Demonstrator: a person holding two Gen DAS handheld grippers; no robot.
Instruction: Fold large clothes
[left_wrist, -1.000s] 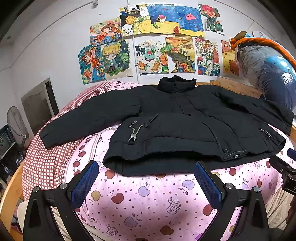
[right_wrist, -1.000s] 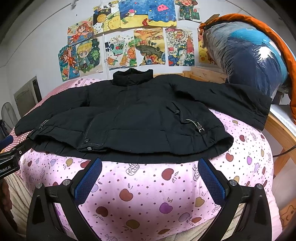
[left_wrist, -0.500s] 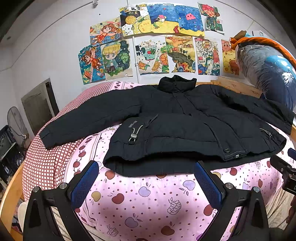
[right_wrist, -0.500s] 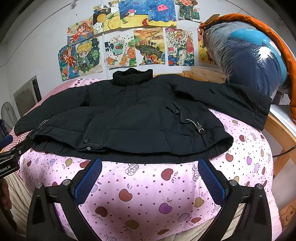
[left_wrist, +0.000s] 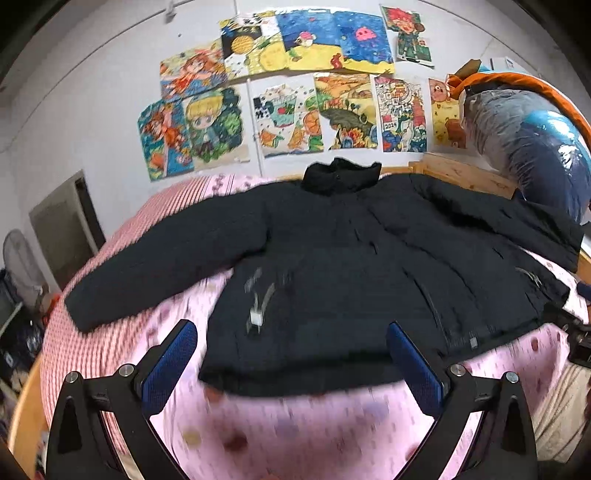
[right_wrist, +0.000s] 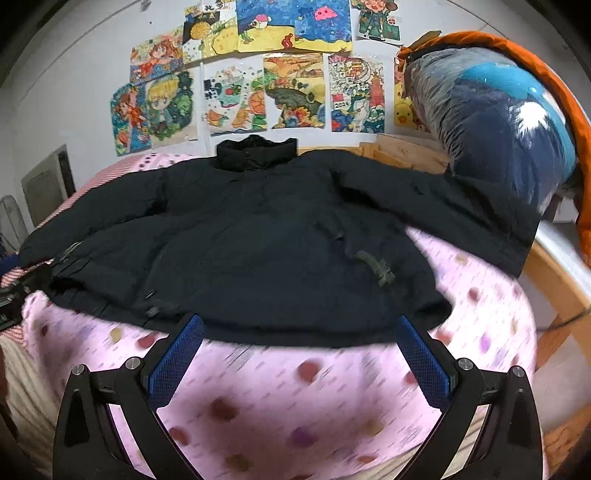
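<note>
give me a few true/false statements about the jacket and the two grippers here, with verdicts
1. The black jacket lies spread on the pink bedspread with both sleeves out to the sides. True.
2. The right gripper is shut on the jacket's hem. False: its fingers stand wide apart and grip nothing.
3. The left gripper is open. True.
4. The jacket's collar points toward the grippers. False: it lies at the far end, near the wall of drawings.
5. The jacket is already folded in half. False: it lies flat and unfolded.
</note>
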